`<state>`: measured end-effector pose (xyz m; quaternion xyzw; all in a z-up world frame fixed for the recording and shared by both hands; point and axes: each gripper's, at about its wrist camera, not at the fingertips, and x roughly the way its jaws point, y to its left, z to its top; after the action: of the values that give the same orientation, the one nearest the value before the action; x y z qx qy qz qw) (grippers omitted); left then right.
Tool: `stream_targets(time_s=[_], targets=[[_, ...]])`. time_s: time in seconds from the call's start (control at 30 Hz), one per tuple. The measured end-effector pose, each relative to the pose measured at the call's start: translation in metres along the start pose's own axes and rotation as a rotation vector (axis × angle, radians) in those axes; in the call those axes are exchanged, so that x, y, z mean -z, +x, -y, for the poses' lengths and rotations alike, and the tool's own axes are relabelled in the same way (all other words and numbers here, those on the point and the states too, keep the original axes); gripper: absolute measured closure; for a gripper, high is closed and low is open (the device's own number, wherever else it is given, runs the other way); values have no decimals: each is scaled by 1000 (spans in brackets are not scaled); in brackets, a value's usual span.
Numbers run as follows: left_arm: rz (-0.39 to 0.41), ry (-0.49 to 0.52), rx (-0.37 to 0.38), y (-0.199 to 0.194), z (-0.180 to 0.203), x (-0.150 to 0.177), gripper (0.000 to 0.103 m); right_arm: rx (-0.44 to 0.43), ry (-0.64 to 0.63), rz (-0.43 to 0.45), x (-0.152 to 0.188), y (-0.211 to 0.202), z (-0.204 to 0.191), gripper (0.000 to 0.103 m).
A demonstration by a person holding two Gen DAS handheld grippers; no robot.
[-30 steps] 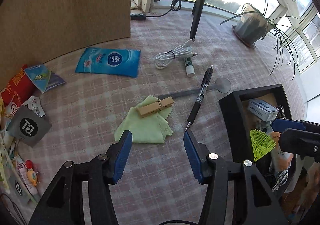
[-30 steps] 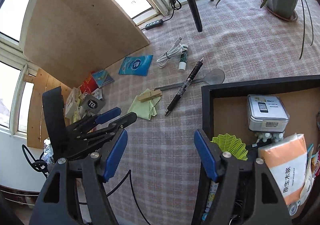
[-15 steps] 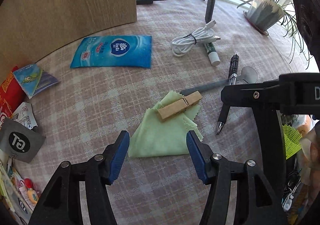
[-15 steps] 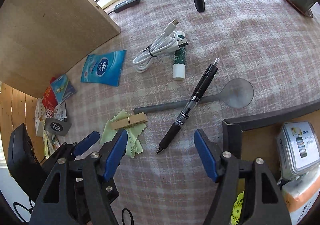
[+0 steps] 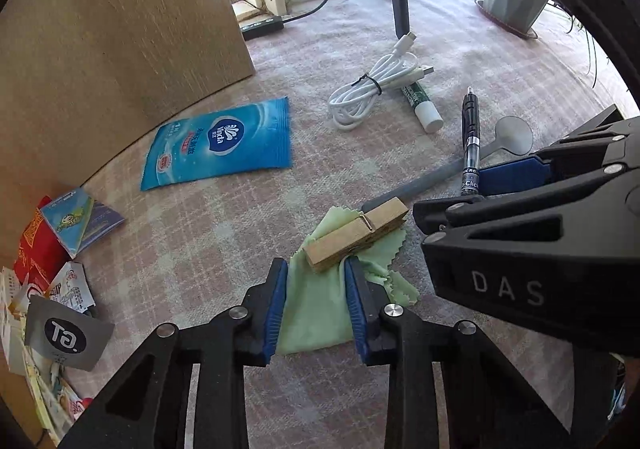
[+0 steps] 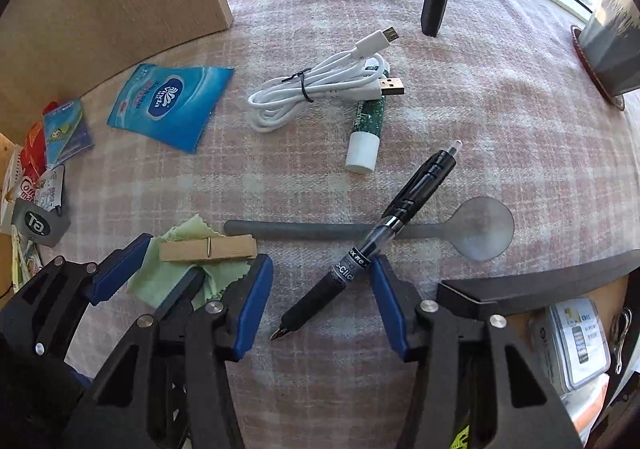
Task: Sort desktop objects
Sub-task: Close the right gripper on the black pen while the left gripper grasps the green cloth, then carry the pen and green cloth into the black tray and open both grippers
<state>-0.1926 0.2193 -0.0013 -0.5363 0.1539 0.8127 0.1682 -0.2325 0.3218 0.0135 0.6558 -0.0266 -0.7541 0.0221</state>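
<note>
- Straddling the green cloth below the wooden clothespin, the left gripper gapes partway, gripping nothing.
- Right gripper spread wide around the black pen, pads apart from it.

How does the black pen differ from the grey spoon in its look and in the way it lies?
The black pen is a glossy cylinder with a clear middle section; the grey spoon is matte and flat, ending in a round bowl. The pen lies diagonally, its tip toward the right tool; the spoon lies roughly crosswise. The pen rests on top, crossing the spoon's handle. Both are long, slim and lie on the checked cloth.
</note>
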Motion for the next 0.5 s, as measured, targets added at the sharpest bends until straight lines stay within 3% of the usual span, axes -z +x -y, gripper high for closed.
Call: stream_targets(time_s=[0.07,0.1,0.2,0.4,0.5], targets=[[-2,-2,2,-1,-4,2,92,9,-9,-4,-2,-1,-1,62],[-2,-3,-1,-1,-6,3,93,6,-15,-3,-3,-1,0,72],[-1,-35,15,-4,-17,7,96,-25,-8,0,-1,-3,6,83],[-23,-174,104,-15,-45,17,98,-124,9,-4,14,-8,19,89],[-3,-193,108,-31,-48,28,98,-176,4,-4,29,-11,21,91]])
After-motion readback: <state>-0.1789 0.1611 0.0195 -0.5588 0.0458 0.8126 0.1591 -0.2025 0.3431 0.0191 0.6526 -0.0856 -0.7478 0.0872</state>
